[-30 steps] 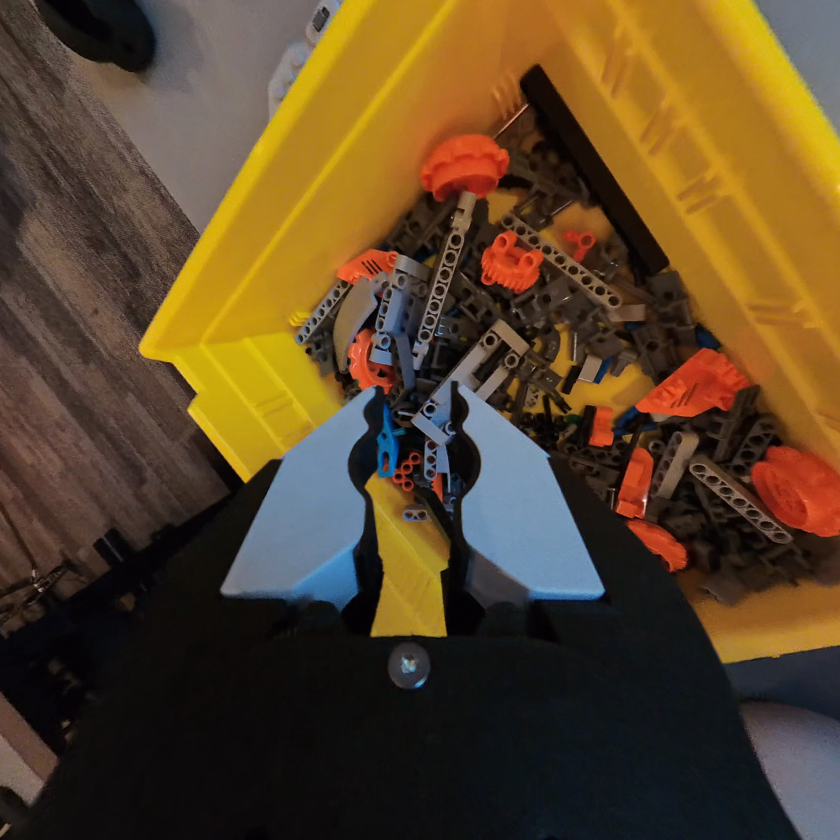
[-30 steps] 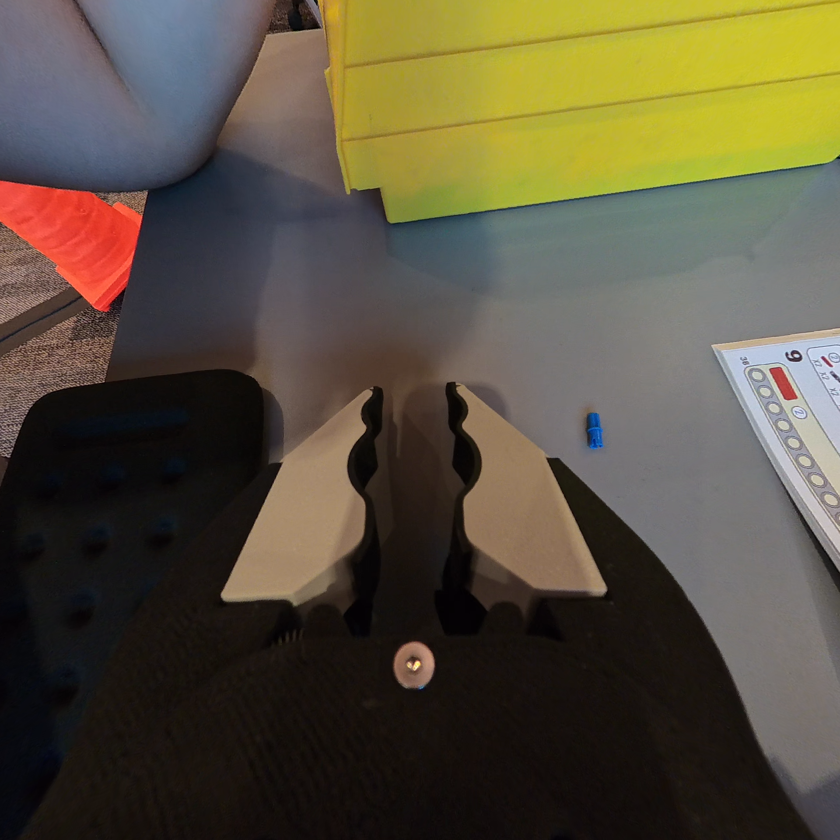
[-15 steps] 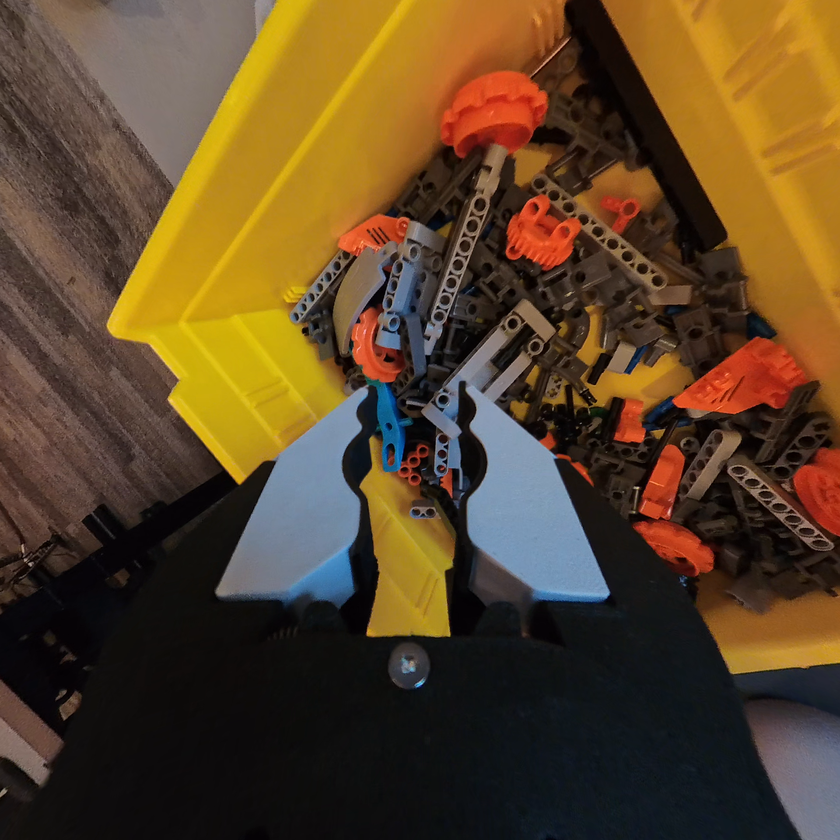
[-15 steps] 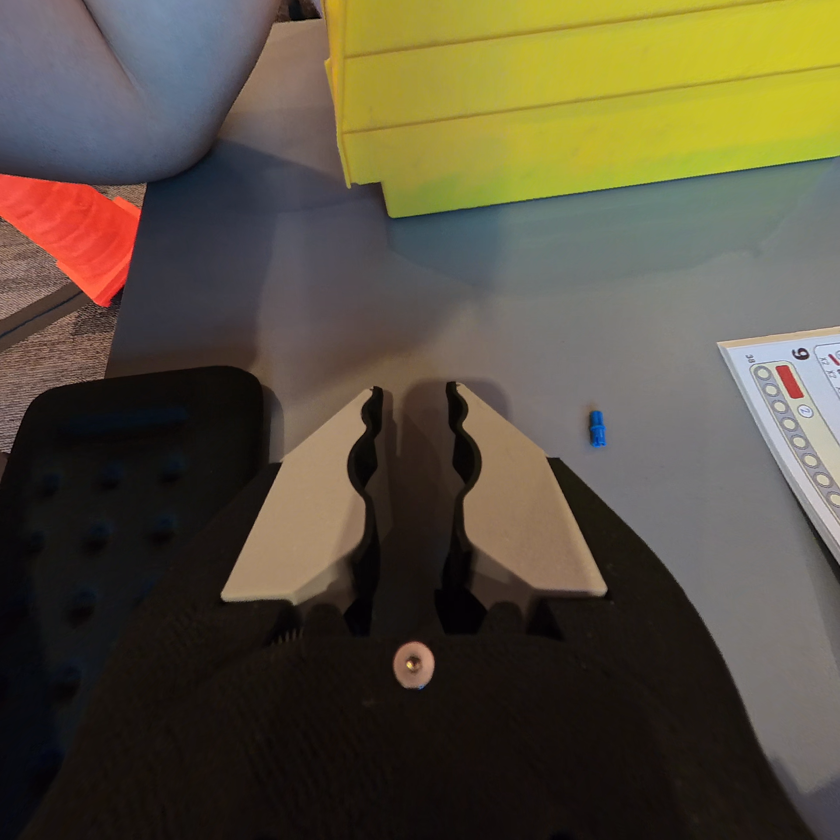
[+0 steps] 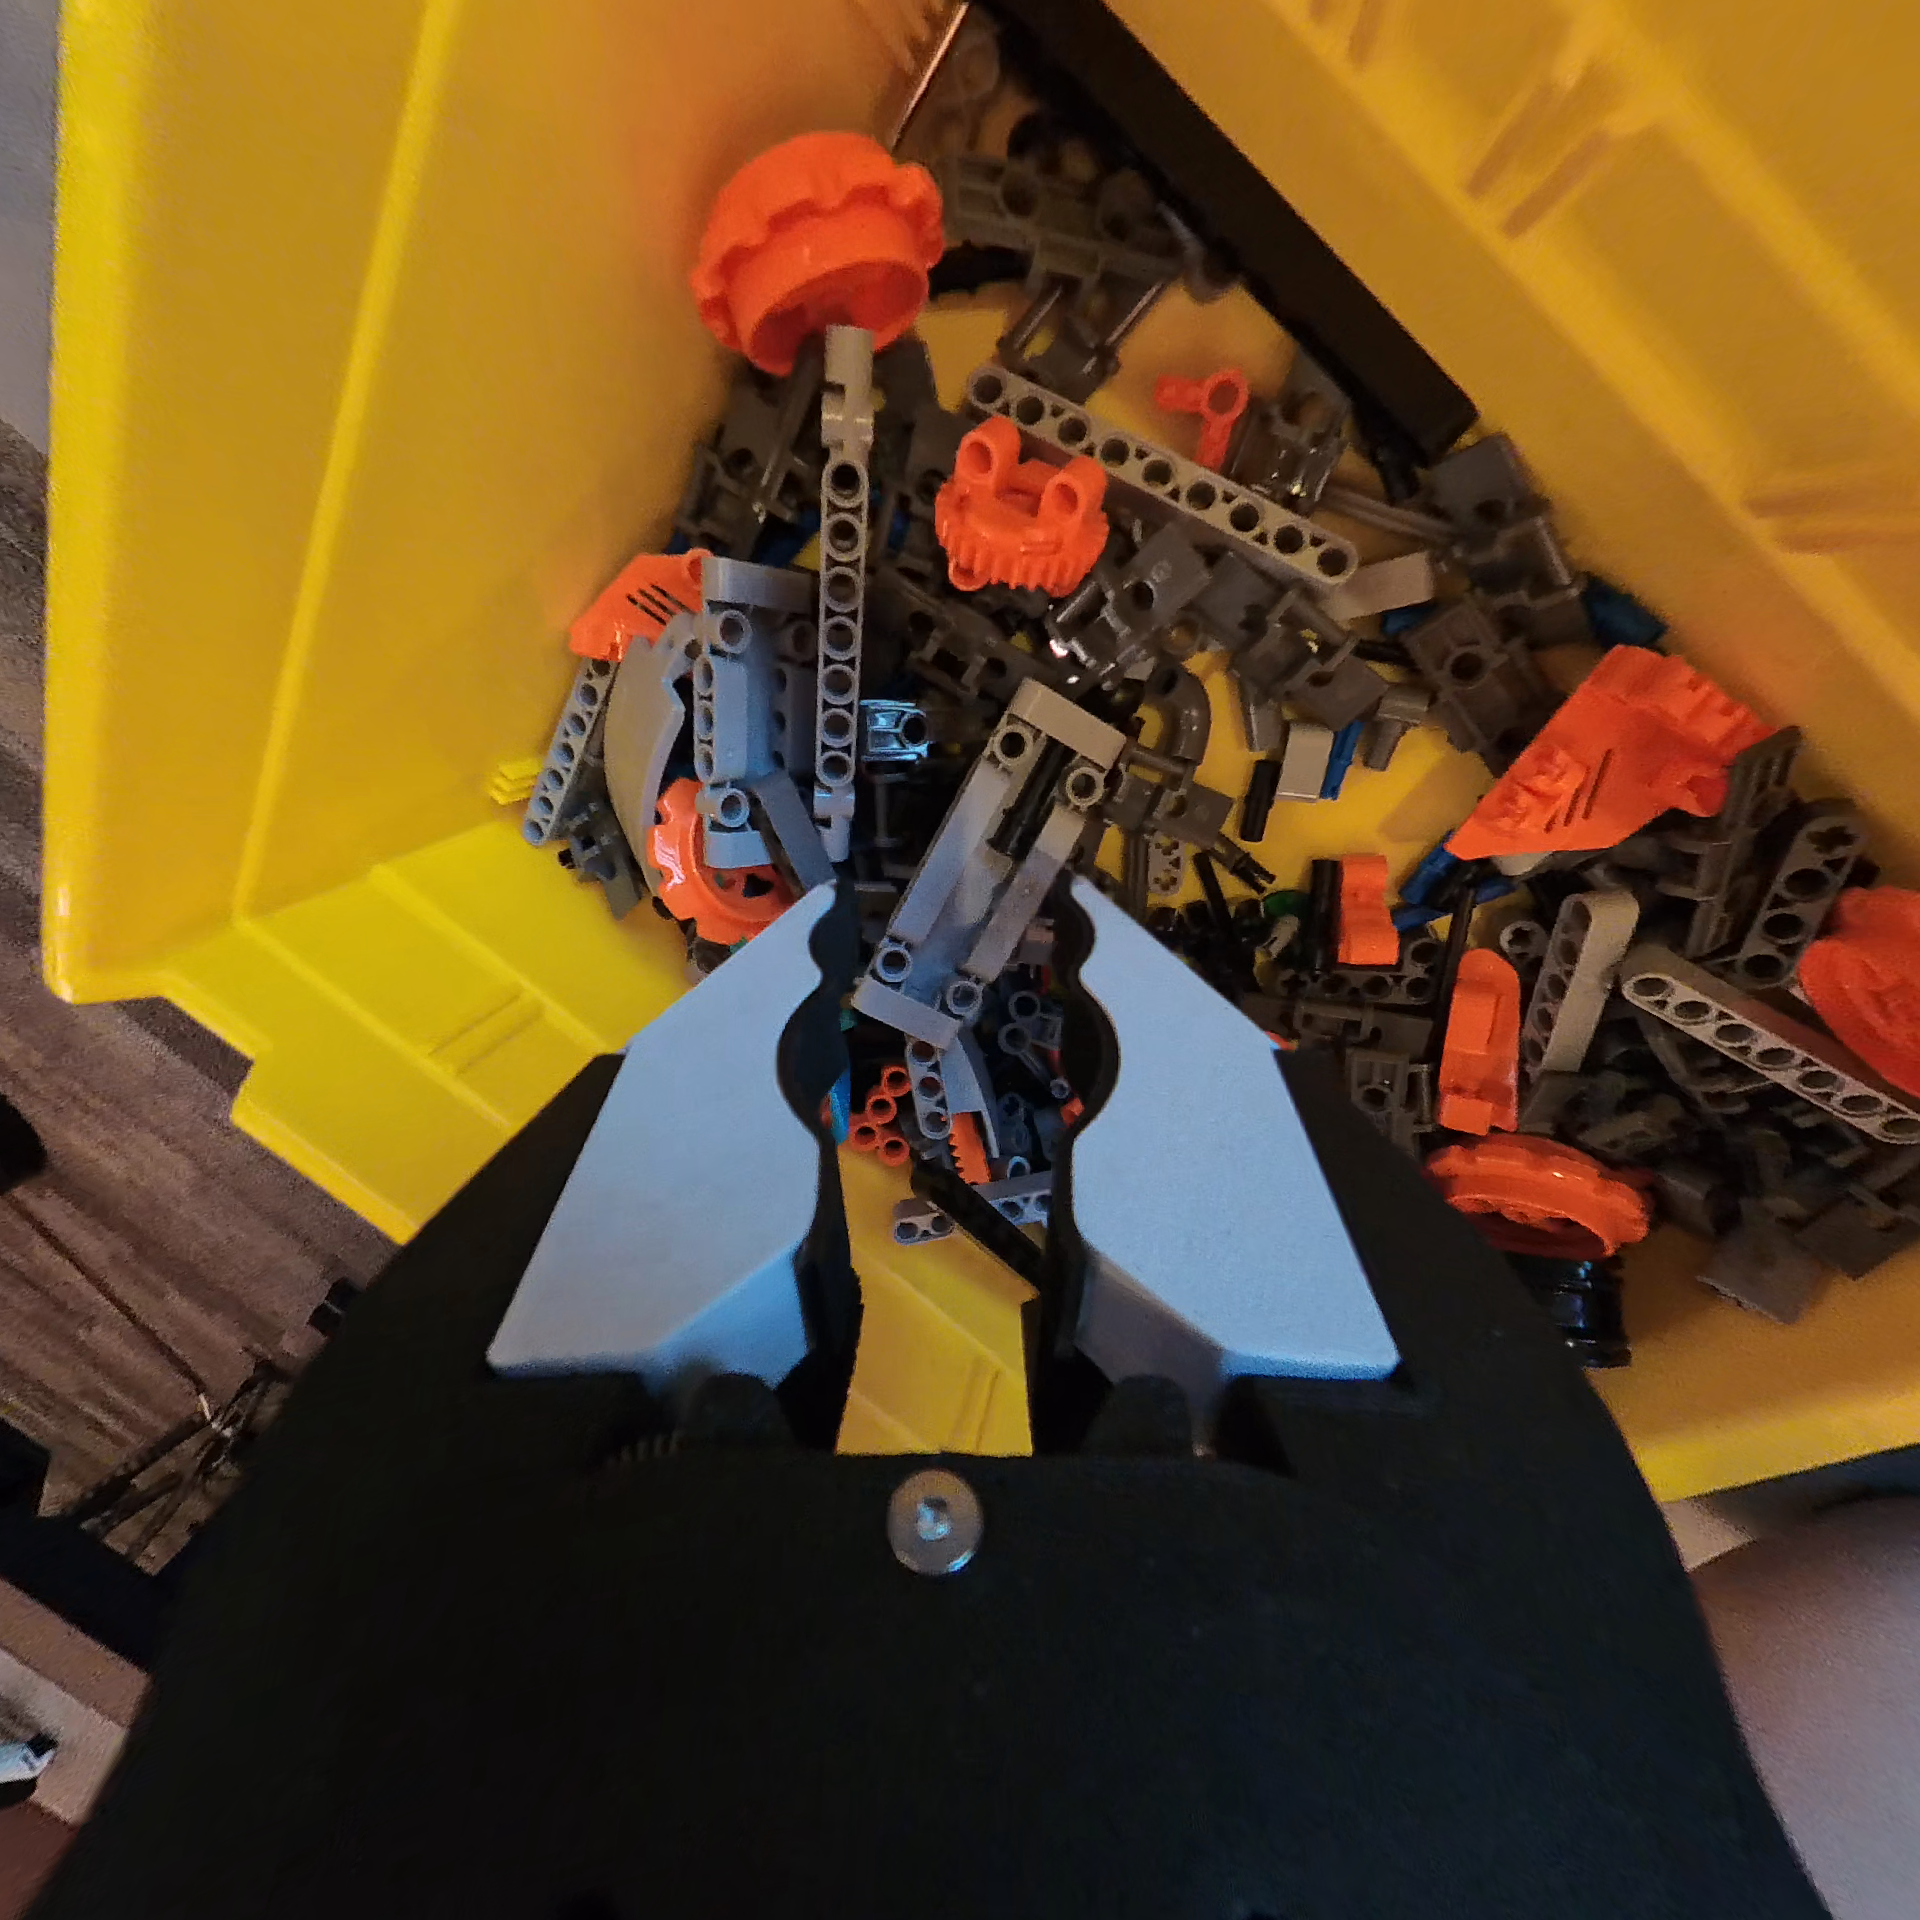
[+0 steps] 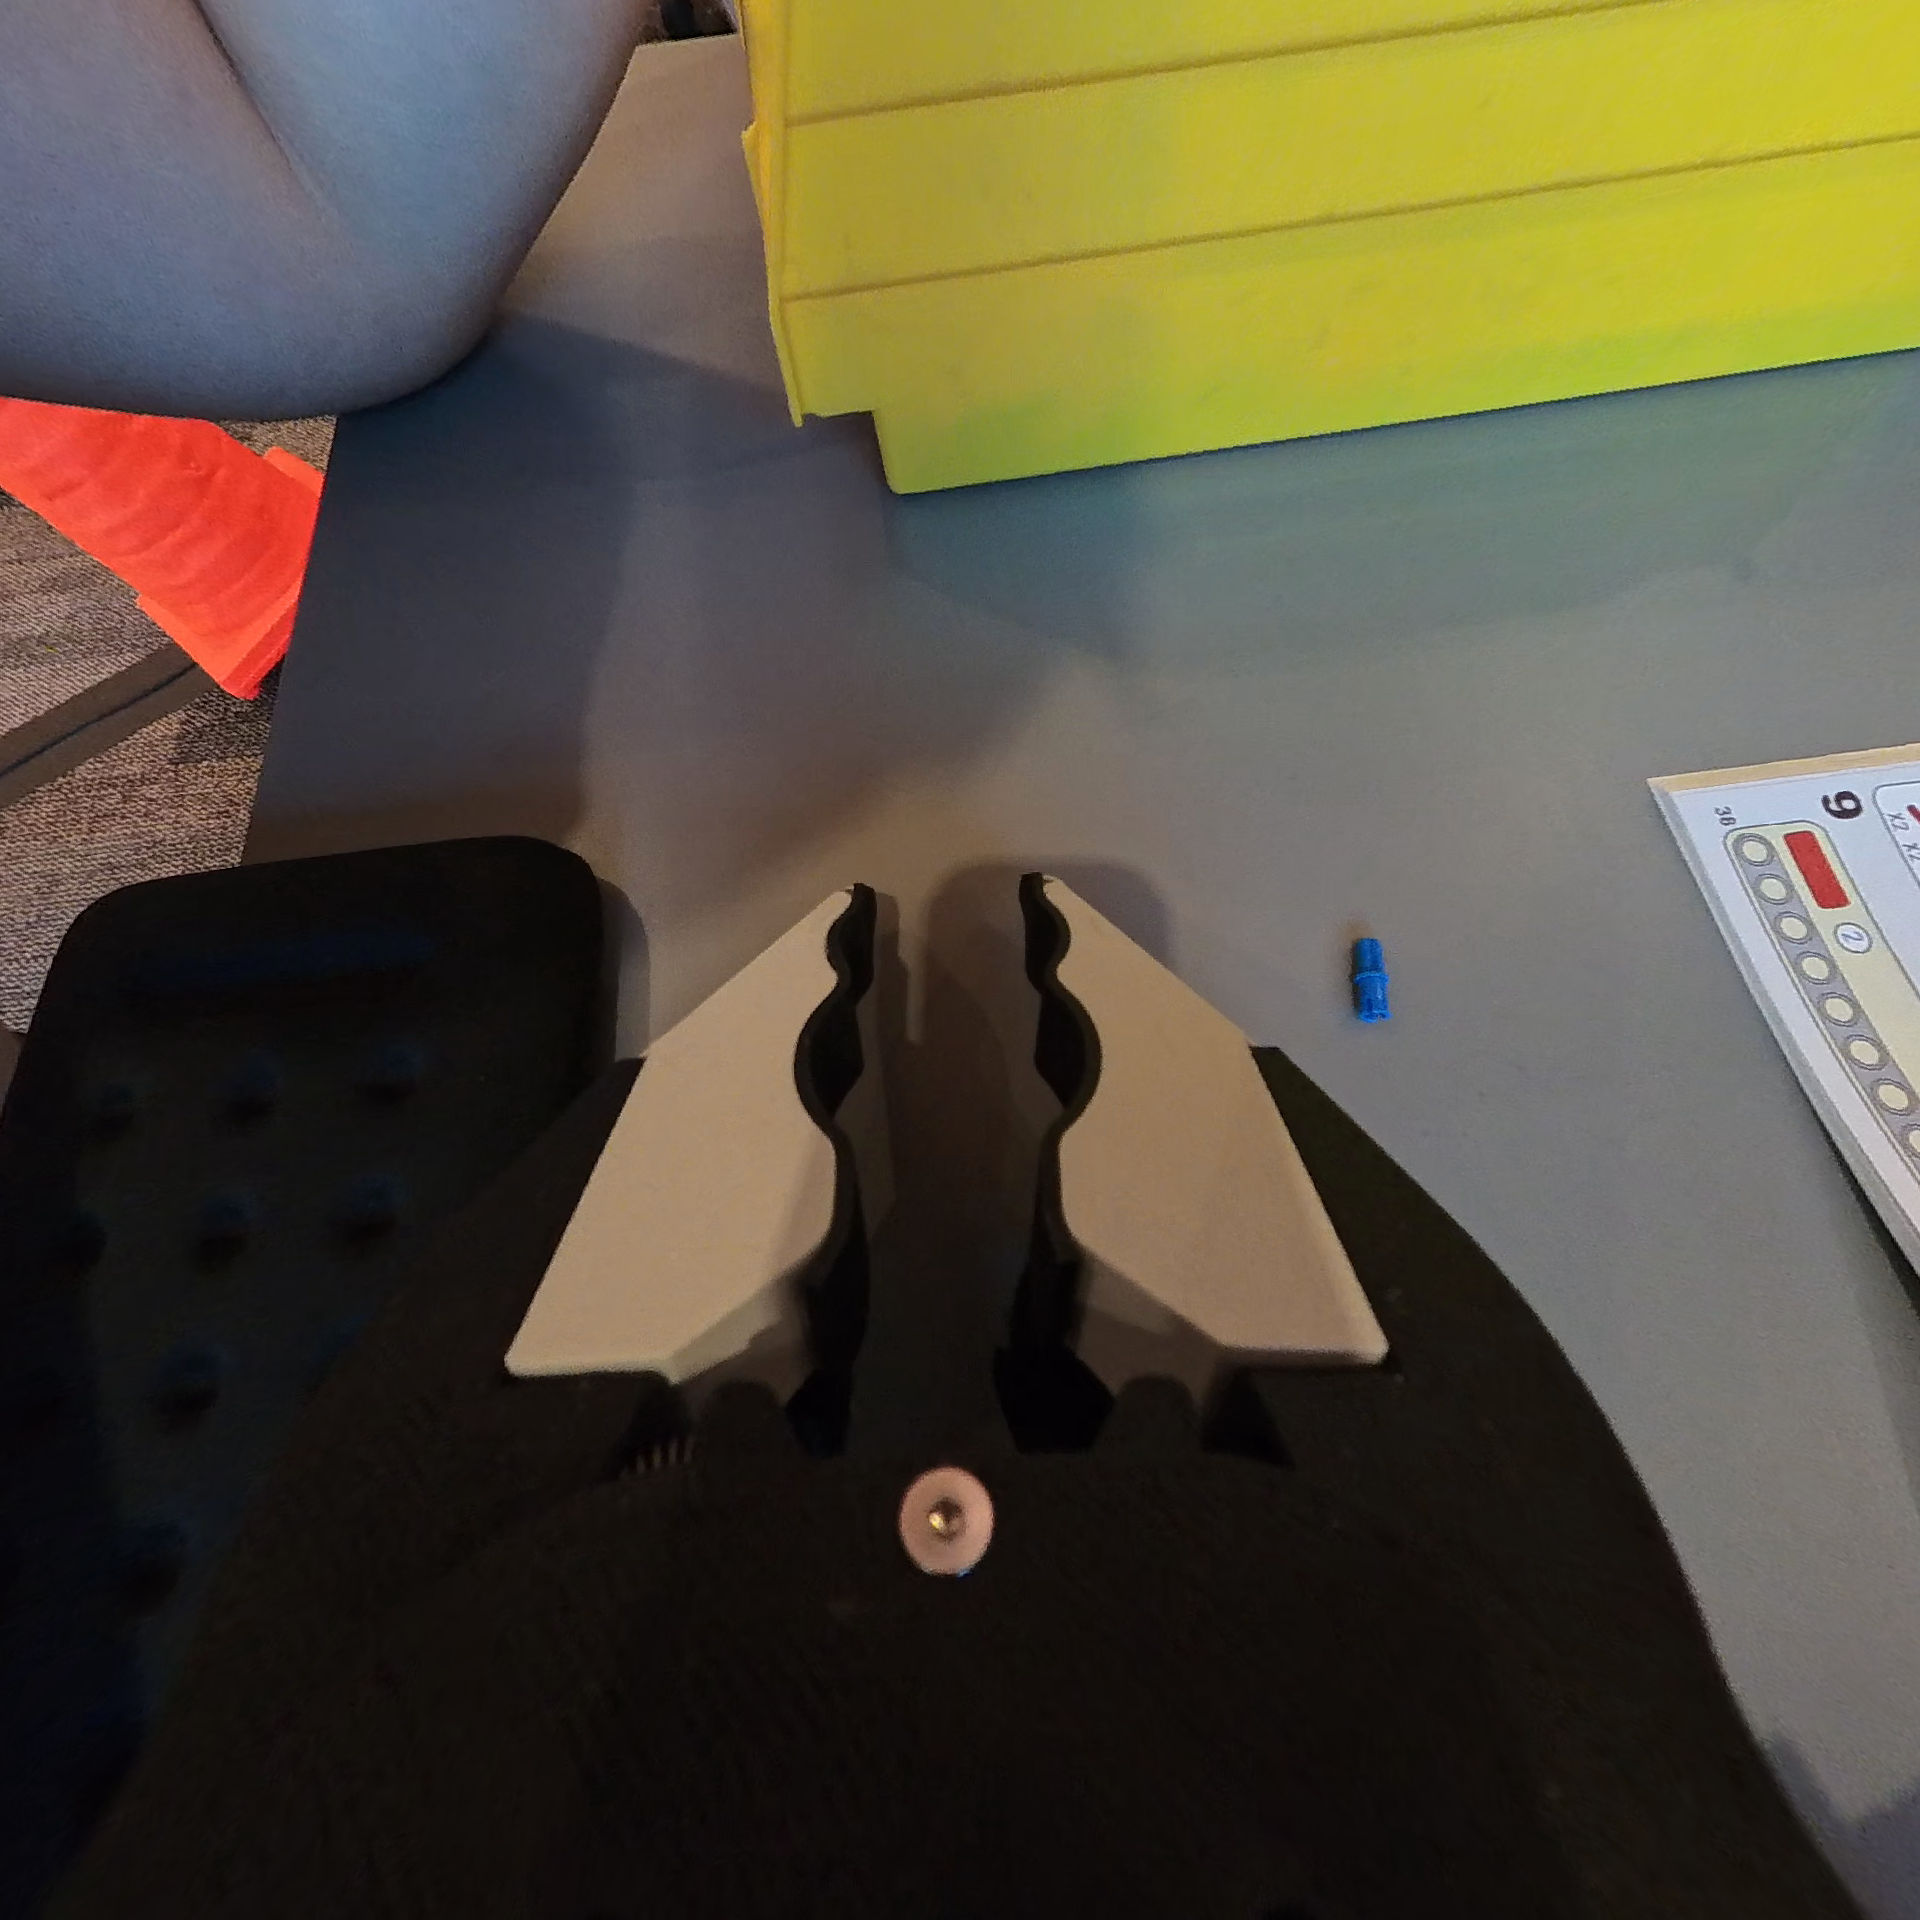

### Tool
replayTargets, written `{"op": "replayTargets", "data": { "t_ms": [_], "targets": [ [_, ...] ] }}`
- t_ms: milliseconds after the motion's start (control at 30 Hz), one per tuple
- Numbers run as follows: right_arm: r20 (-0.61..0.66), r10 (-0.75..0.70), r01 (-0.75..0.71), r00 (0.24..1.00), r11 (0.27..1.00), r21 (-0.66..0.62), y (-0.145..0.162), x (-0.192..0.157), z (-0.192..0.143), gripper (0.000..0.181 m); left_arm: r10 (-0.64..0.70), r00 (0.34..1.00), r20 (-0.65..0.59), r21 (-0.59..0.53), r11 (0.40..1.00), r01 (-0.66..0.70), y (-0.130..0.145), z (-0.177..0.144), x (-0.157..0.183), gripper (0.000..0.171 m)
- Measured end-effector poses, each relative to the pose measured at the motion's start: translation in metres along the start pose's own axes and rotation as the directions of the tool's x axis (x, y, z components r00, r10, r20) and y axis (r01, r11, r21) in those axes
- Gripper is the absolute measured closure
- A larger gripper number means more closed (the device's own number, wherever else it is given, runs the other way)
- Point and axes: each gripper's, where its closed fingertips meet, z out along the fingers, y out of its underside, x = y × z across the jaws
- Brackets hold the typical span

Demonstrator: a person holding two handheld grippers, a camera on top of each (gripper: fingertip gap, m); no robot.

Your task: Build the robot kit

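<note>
My left gripper (image 5: pixel 951 894) is open inside a yellow bin (image 5: pixel 343 436), just above a pile of grey, black and orange building-toy parts. A light grey frame piece (image 5: pixel 987 862) lies between its fingertips; I cannot tell if they touch it. An orange wheel (image 5: pixel 816 244) and an orange gear piece (image 5: pixel 1023 504) lie farther in. My right gripper (image 6: pixel 948 899) is open and empty over a grey table (image 6: pixel 1143 665). A small blue pin (image 6: pixel 1369 980) lies on the table to its right. The bin's outer wall (image 6: pixel 1351 239) stands ahead of it.
A printed instruction sheet (image 6: pixel 1829 977) lies at the table's right edge. A black pad (image 6: pixel 239 1122) sits to the left of the right gripper. An orange object (image 6: pixel 166 530) lies on the carpet beyond the table's left edge. Wood-look floor (image 5: pixel 94 1091) shows left of the bin. Tip to tip, the grippers are about 25 centimetres apart. The small blue pin (image 6: pixel 1369 980) sits 6 centimetres or so from the ends of my right fingers.
My left gripper has moved forward and down into the bin, closer to the parts, and its fingers have opened a little wider. The right gripper has barely moved.
</note>
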Motion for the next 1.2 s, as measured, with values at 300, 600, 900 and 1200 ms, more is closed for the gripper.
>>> {"op": "replayTargets", "data": {
  "t_ms": [300, 600, 900, 1200],
  "targets": [
    [0.003, -0.003, 0.003, 1.0, 1.0, -0.005, 0.001, -0.001, 0.0, 0.152, -0.005, 1.0, -0.009, -0.049, 0.999, 0.004, 0.009, 0.007, 0.0, 0.132],
    [0.005, -0.004, 0.004, 1.0, 1.0, -0.008, 0.001, -0.001, 0.001, 0.152, 0.024, 1.0, -0.01, -0.085, 0.996, -0.024, 0.014, 0.01, 0.003, 0.142],
    [0.008, -0.004, 0.004, 1.0, 1.0, -0.011, 0.002, -0.001, 0.001, 0.152, 0.001, 0.999, 0.05, -0.048, 0.999, 0.001, 0.011, -0.011, -0.003, 0.144],
    [0.011, 0.0, 0.0, 1.0, 1.0, -0.015, 0.002, -0.001, 0.001, 0.152, -0.099, 0.877, 0.47, 0.255, 0.967, -0.027, -0.032, -0.089, -0.062, 0.144]
  ]
}}
